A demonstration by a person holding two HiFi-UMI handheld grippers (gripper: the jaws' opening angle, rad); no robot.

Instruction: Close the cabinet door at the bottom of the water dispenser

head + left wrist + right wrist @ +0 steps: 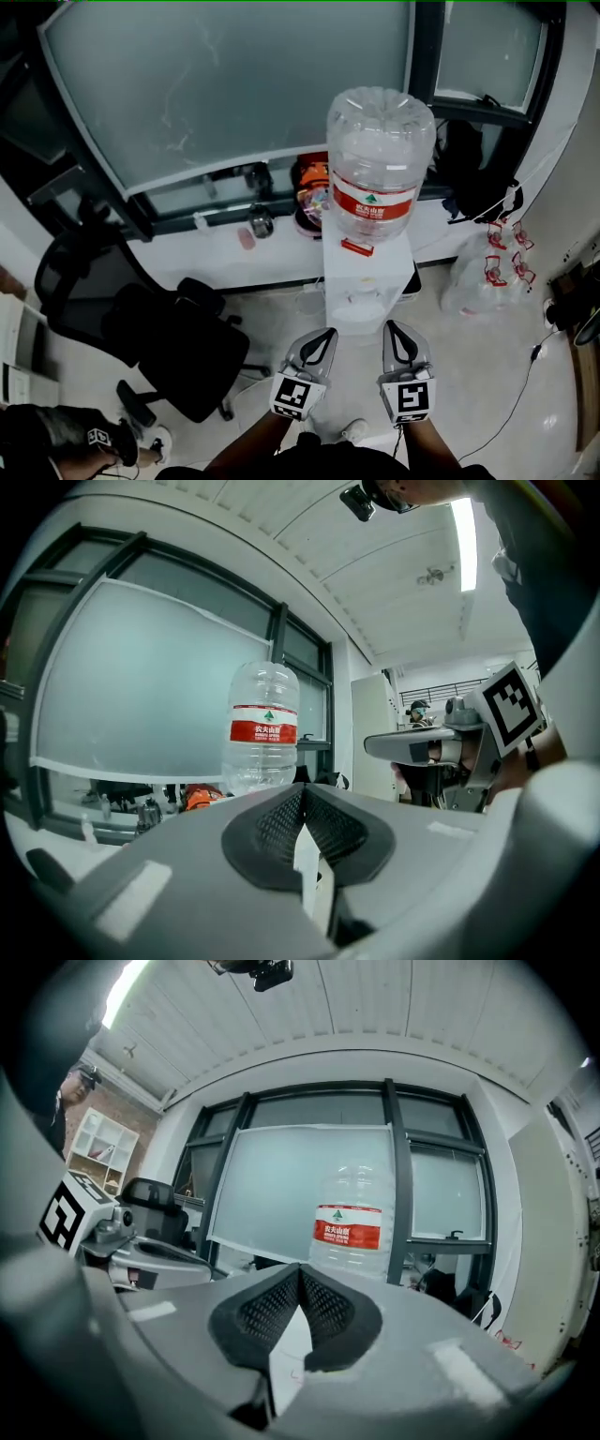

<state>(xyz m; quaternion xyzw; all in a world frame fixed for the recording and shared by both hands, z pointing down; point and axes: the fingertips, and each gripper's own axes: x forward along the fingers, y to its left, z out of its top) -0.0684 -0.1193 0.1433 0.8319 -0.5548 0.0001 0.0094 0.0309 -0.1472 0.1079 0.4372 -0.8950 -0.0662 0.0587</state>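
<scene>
One water dispenser (pixel 367 272), upright — bottle (pixel 380 159) atop

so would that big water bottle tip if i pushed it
The water bottle stands tall on the narrow dispenser, so a push near its top could rock it. Its smooth clear plastic likely feels slippery. Fill level unclear.

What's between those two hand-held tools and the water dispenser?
Nothing shows. In the head view the left tool and right tool point at the water dispenser with no object between; both gripper views see its bottle unobstructed.
</scene>
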